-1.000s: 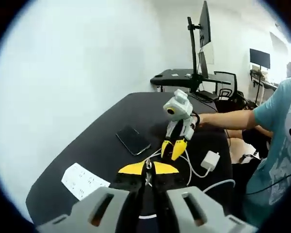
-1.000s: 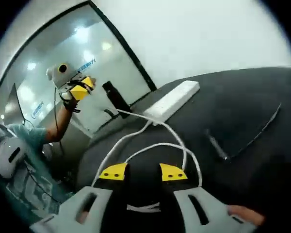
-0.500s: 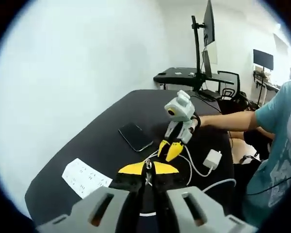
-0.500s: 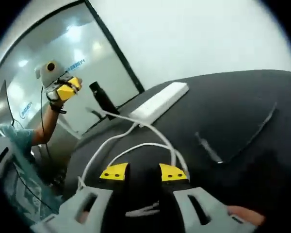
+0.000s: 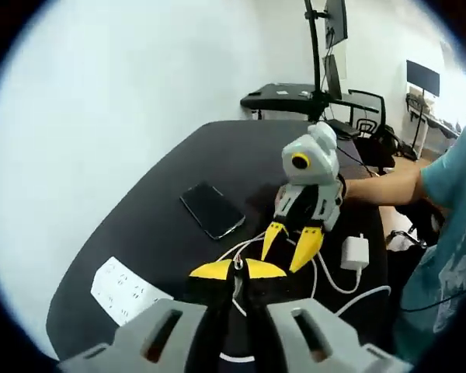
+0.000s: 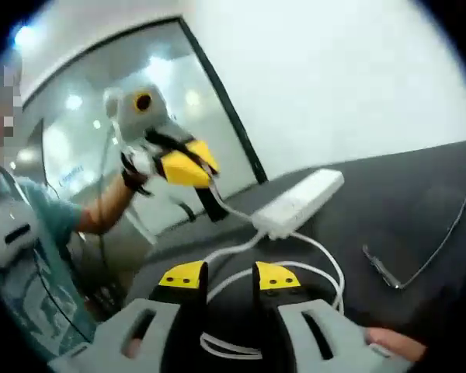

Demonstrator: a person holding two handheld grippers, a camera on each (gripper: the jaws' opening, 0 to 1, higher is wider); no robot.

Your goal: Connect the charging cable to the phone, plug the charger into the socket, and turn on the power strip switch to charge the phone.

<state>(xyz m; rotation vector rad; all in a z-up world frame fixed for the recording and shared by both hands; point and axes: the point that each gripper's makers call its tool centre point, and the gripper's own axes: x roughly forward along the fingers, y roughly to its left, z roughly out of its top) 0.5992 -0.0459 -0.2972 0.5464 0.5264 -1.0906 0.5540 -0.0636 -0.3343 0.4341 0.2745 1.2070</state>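
1. We see a round matte black desk [image 5: 163, 210] carrying a flat glossy black rectangular phone [image 5: 211, 210], which lies face up near its middle.
2. A flat white plastic power strip [image 5: 124, 285], oblong with rows of sockets, rests near the desk edge, well apart from the phone; in the right gripper view it [image 6: 299, 203] lies beyond the yellow tips.
3. A small white boxy charger [image 5: 354, 253] lies on the desk with a thin white rubbery cable [image 5: 326, 277] looping away from it.
4. The left tongs [image 5: 237, 270], grey plastic with yellow pads, stand together, clamped on a thin stretch of the white cable that rises between the tips.
5. The right tongs [image 6: 230, 276] stand a little apart; white cable loops [image 6: 318, 268] lie beyond and beneath them, and we cannot tell whether they touch it.
6. In the left gripper view the right tongs [image 5: 293, 247] hover above the cable, tips apart, between phone and charger.
7. In the right gripper view the left tongs [image 6: 188, 169] are held raised, the cable trailing down from them.
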